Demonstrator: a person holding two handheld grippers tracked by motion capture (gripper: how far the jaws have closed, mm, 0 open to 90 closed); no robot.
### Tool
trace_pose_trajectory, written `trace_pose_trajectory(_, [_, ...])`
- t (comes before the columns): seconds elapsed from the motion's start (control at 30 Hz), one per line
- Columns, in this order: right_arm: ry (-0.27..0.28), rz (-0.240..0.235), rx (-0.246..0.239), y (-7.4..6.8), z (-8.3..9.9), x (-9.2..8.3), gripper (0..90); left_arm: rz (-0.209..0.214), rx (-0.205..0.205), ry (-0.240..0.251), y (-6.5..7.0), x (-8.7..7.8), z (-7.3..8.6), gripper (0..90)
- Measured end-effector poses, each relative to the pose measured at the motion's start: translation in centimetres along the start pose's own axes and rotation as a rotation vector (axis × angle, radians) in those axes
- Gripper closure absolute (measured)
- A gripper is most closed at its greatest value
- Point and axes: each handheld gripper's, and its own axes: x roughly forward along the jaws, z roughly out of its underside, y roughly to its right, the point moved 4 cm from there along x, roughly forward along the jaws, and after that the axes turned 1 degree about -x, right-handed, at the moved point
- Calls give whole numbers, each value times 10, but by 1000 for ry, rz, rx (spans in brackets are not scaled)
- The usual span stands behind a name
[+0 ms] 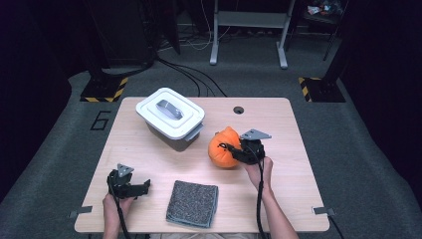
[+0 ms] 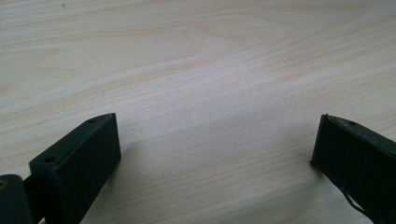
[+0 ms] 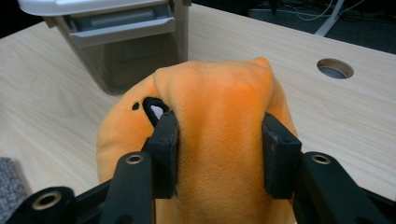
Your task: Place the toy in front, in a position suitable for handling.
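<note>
An orange plush toy (image 1: 222, 147) with a small black-and-white eye sits right of the table's middle. My right gripper (image 1: 234, 151) is shut on it; in the right gripper view both jaws press into the orange plush toy (image 3: 219, 112), squeezing a fold between them. My left gripper (image 1: 141, 186) rests near the front left of the table, held by a hand. In the left gripper view my left gripper (image 2: 215, 149) stands open over bare wood, nothing between its jaws.
A grey container with a white latched lid (image 1: 170, 113) stands at the back left, just beyond the toy. A folded grey cloth (image 1: 193, 202) lies near the front edge. A cable hole (image 1: 238, 110) sits at the back of the wooden table (image 1: 283, 164).
</note>
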Motion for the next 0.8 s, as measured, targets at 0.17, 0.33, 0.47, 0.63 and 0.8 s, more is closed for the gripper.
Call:
trace_pose_trajectory(0.17, [-25, 2, 13, 4, 6, 11, 470, 0, 0, 1, 0, 0, 0, 7])
trace_pose_trajectory(0.33, [-42, 7, 39, 8, 7, 10, 355, 0, -1, 0, 0, 0, 0, 7])
trace_pose_trajectory(0.47, [-46, 11, 37, 10, 7, 8, 271, 0, 0, 0, 0, 0, 0, 7])
trace_pose_trajectory(0.63, [-40, 8, 44, 10, 4, 0, 161, 0, -1, 1, 0, 0, 0, 7])
trace_pose_trajectory(0.8, [-39, -5, 22, 5, 4, -11, 89, 0, 0, 0, 0, 0, 0, 7])
